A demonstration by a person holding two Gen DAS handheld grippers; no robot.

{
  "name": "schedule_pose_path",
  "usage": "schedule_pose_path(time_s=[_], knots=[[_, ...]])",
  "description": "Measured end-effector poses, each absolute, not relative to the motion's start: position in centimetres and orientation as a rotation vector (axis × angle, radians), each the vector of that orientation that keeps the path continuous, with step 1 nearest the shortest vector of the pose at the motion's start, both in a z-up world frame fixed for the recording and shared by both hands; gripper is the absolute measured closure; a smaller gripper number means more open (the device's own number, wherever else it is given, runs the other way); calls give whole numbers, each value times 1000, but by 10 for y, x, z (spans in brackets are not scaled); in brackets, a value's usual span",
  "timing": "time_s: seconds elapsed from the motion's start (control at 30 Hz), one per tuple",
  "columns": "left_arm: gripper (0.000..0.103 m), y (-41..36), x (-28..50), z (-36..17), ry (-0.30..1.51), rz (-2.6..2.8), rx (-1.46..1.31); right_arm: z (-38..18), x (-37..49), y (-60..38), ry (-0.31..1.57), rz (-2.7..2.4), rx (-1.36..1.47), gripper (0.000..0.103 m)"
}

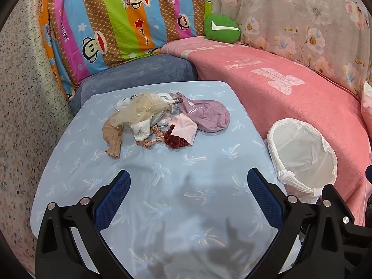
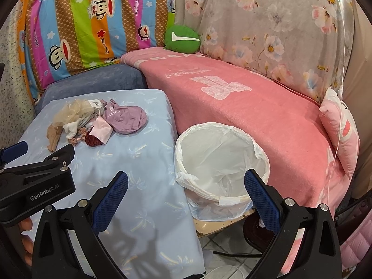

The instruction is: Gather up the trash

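Both tongs spread wide and empty: left tongs [image 1: 188, 193] held low over the bare near part of the desk [image 1: 162, 176], right tongs [image 2: 186, 194] poised across the desk edge and the rim of the trash bin [image 2: 220, 162]. Spread that way, presumably, to be ready for a first pick, with nothing between the pads [image 1: 115, 200] yet.

Heaped at the far end of the desk, well apart from both tongs: a pile of soft scraps [image 1: 148, 118], including a beige gauzy piece [image 1: 137, 109], a tan stocking [image 1: 112, 137], a dark red scrunchie [image 1: 174, 137], a pale pink cloth [image 1: 183, 127] and a mauve pouch [image 1: 207, 114]. Bunched together, so likely a one-by-one job, top pieces first.

Lined with a white bag and standing just beside the right desk edge, mouth up and open, against the pink blanket [image 1: 290, 93]; placed close for a short carry from pile to bin. Seemingly empty inside, though hard to tell past the crumpled liner.

Not yet started, judging by the untouched heap.
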State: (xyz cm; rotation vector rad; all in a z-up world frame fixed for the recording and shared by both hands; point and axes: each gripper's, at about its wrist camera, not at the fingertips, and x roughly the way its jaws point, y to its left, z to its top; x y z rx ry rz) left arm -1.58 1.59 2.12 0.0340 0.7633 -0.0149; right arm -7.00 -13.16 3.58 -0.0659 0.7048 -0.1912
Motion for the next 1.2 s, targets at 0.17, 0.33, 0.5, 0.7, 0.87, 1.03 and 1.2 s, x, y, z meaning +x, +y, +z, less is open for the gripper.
schedule_pose_path(time_s=[0.17,0.33,0.5,0.7,0.87,1.03,1.2], knots=[[7,20,-14,19,773,-30,23,36,-70,-132,705,-191,-66,6],[7,29,-12,16,782,-35,12,37,-70,-125,706,-193,-74,6],[7,42,-9,16,765,-31,-1,37,-65,-116,710,-177,-69,6],[7,69,4,8,762,3,-12,35,-49,-93,702,-141,-62,6],[7,102,22,-3,766,18,-21,33,-29,-70,688,-115,-54,6],[7,144,51,-22,800,54,-19,30,-1,-43,680,-70,-29,6],[7,183,86,-44,865,73,-30,28,37,-12,668,-28,-13,6]])
